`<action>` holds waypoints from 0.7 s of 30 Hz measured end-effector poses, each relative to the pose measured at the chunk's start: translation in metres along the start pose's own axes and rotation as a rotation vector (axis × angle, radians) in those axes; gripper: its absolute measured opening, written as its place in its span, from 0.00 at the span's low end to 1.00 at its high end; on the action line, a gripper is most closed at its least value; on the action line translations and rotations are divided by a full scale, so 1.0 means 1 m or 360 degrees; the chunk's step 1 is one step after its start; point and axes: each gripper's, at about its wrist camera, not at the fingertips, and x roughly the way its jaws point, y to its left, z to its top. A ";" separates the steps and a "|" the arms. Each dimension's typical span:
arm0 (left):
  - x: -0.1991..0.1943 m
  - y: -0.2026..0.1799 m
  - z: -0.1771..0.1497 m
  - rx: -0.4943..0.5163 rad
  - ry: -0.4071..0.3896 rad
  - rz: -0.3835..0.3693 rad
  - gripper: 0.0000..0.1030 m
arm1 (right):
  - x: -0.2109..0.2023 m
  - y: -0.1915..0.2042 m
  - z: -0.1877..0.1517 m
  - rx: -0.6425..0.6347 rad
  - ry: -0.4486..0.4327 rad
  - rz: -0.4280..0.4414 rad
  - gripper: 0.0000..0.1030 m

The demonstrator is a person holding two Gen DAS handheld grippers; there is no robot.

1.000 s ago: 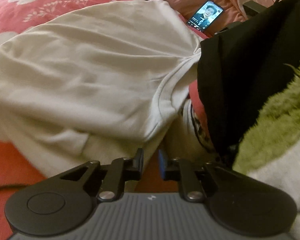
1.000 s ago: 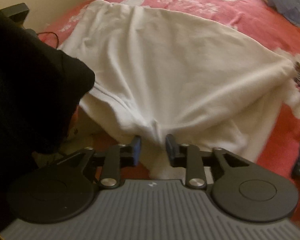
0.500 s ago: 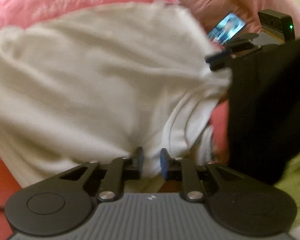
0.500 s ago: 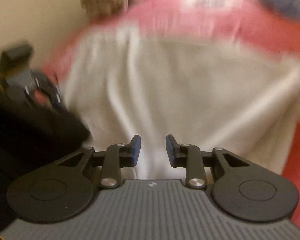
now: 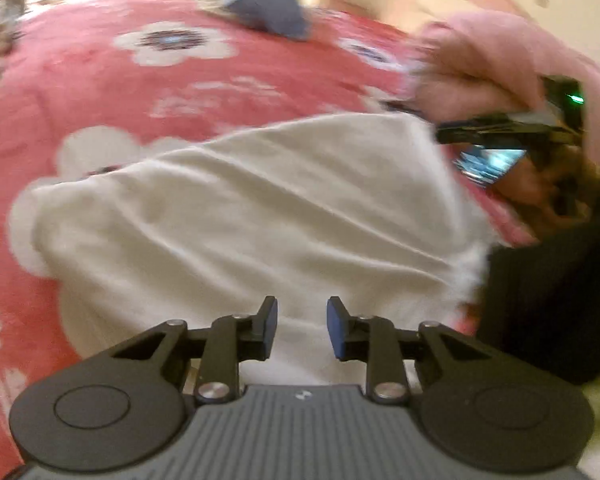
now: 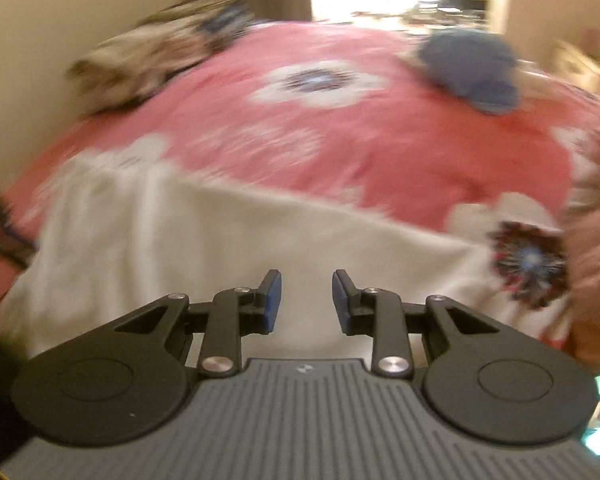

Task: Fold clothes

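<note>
A white garment (image 5: 252, 216) lies folded over on the red floral bedspread (image 5: 100, 80). It also shows in the right wrist view (image 6: 228, 240), blurred. My left gripper (image 5: 302, 330) is open and empty above the garment's near edge. My right gripper (image 6: 306, 300) is open and empty above the garment's near part. The right gripper also shows in the left wrist view (image 5: 508, 128), at the garment's far right corner.
A blue garment (image 6: 472, 68) lies at the far side of the bed. A pink quilt (image 5: 500, 60) and a lit phone (image 5: 488, 162) sit at the right. A black cloth (image 5: 552, 300) lies at the near right. A patterned heap (image 6: 140, 64) lies at the far left.
Both grippers swept forward over the bed, folding the white garment over so it covers less of the bedspread. The left jaws, shut on the fabric before, now stand open and empty.
</note>
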 end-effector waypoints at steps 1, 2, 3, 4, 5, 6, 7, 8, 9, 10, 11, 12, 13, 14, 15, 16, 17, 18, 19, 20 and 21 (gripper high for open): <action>0.008 0.006 -0.005 -0.0030 0.0023 0.0057 0.25 | 0.008 -0.007 0.000 0.0051 -0.0018 -0.0060 0.26; 0.015 0.011 -0.014 -0.0060 0.0055 0.0101 0.24 | 0.018 -0.010 -0.007 0.0063 0.0012 -0.0111 0.26; 0.022 0.016 -0.022 -0.0090 0.0086 0.0144 0.17 | 0.029 -0.019 -0.018 0.0072 0.0101 -0.0178 0.26; 0.023 0.019 -0.027 -0.0110 0.0095 0.0154 0.18 | 0.044 -0.025 -0.033 0.0096 0.0248 -0.0236 0.26; 0.019 0.021 -0.028 -0.0121 0.0085 0.0137 0.18 | 0.044 -0.030 -0.043 0.0131 0.0228 -0.0224 0.26; 0.015 0.022 -0.029 -0.0132 0.0075 0.0120 0.18 | 0.042 -0.035 -0.054 0.0167 0.0199 -0.0207 0.26; 0.009 0.024 -0.028 -0.0142 0.0066 0.0100 0.20 | 0.039 -0.035 -0.049 0.0179 0.0226 -0.0224 0.26; 0.003 0.027 -0.023 -0.0153 0.0057 0.0078 0.21 | 0.036 -0.035 -0.044 0.0189 0.0256 -0.0243 0.25; -0.005 0.030 -0.019 -0.0140 0.0032 0.0070 0.22 | 0.032 -0.034 -0.035 0.0182 0.0241 -0.0261 0.26; -0.013 0.030 -0.012 -0.0105 -0.0011 0.0073 0.23 | 0.028 -0.032 -0.027 0.0174 0.0223 -0.0279 0.26; -0.015 0.033 -0.008 -0.0099 -0.0042 0.0083 0.25 | 0.020 -0.028 -0.022 0.0149 0.0170 -0.0283 0.26; -0.015 0.038 -0.006 -0.0120 -0.0060 0.0097 0.26 | 0.019 -0.023 -0.013 0.0113 0.0121 -0.0290 0.26; -0.014 0.043 -0.004 -0.0140 -0.0078 0.0111 0.27 | 0.019 -0.019 -0.003 0.0078 0.0072 -0.0297 0.26; -0.013 0.048 -0.002 -0.0161 -0.0096 0.0125 0.27 | 0.026 -0.019 0.005 0.0065 0.0038 -0.0317 0.26; -0.013 0.053 -0.001 -0.0182 -0.0114 0.0139 0.27 | 0.034 -0.019 0.013 0.0054 0.0003 -0.0338 0.26; -0.012 0.059 0.001 -0.0203 -0.0132 0.0152 0.27 | 0.042 -0.019 0.021 0.0043 -0.0031 -0.0358 0.25; -0.011 0.064 0.003 -0.0224 -0.0150 0.0166 0.27 | 0.050 -0.019 0.029 0.0032 -0.0065 -0.0379 0.25; -0.011 0.069 0.005 -0.0245 -0.0168 0.0180 0.24 | 0.062 -0.027 0.025 0.0059 -0.0025 -0.0421 0.25; -0.010 0.074 0.006 -0.0266 -0.0186 0.0194 0.19 | 0.073 -0.036 0.020 0.0089 0.0018 -0.0463 0.24; -0.009 0.079 0.008 -0.0287 -0.0203 0.0208 0.18 | 0.085 -0.044 0.015 0.0118 0.0062 -0.0506 0.24; -0.008 0.084 0.010 -0.0308 -0.0221 0.0222 0.18 | 0.083 -0.047 0.015 0.0143 0.0051 -0.0500 0.24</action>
